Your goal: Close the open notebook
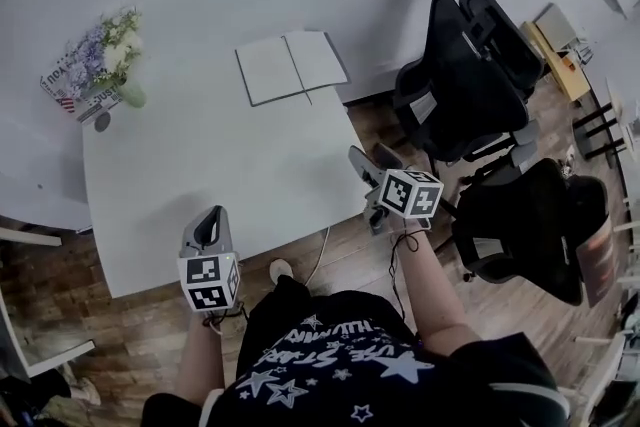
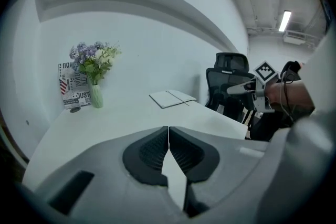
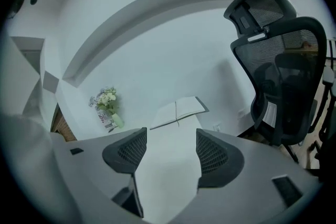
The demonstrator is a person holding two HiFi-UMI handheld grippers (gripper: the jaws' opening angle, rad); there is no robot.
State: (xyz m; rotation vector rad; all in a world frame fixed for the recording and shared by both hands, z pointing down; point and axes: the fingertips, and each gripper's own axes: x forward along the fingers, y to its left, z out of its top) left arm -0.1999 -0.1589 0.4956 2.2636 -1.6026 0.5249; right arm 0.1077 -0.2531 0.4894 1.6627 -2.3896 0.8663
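Observation:
The notebook (image 1: 291, 66) lies open and flat at the far right of the white table (image 1: 230, 165), both blank pages up. It also shows small in the left gripper view, the notebook (image 2: 171, 98), and in the right gripper view, the notebook (image 3: 178, 112). My left gripper (image 1: 212, 228) hovers at the table's near edge, jaws shut with nothing between them. My right gripper (image 1: 366, 165) is held off the table's right edge, jaws open and empty. Both grippers are well short of the notebook.
A vase of flowers (image 1: 112, 60) and a printed card (image 1: 62, 83) stand at the table's far left corner. Two black office chairs (image 1: 470, 80) sit to the right of the table, close to my right gripper. Wooden floor (image 1: 340, 255) lies below.

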